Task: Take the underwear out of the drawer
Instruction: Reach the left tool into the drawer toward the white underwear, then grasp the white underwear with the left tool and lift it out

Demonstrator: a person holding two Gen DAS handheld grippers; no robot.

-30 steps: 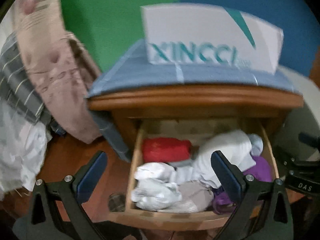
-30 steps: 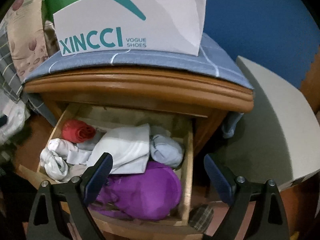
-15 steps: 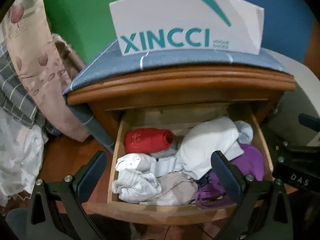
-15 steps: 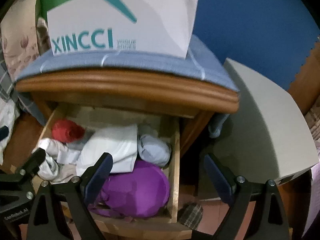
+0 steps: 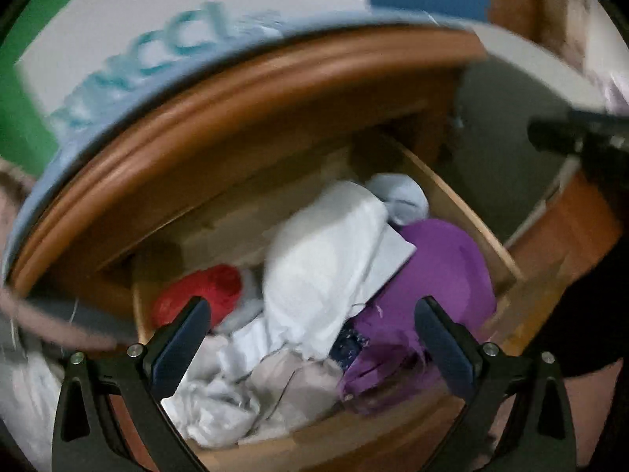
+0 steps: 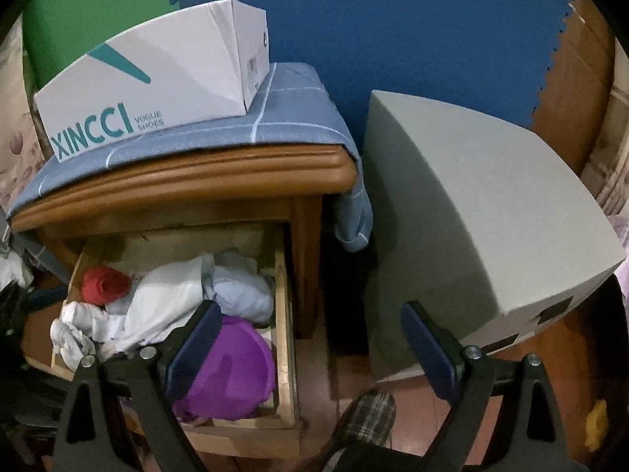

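Left wrist cam sat close above the open drawer (image 5: 452,212), tilted, looking down and forward between its own fingers (image 5: 177,350) into the clothes pile; frame was motion-blurred. Right wrist cam sat farther back and off to the right, looking down and forward, so the drawer (image 6: 283,314) fell lower left and a grey box (image 6: 471,216) filled the right half. Both views shared the drawer contents, the wooden nightstand (image 5: 236,118) (image 6: 196,181) and the white shoe box (image 5: 157,19) (image 6: 157,78) on top.
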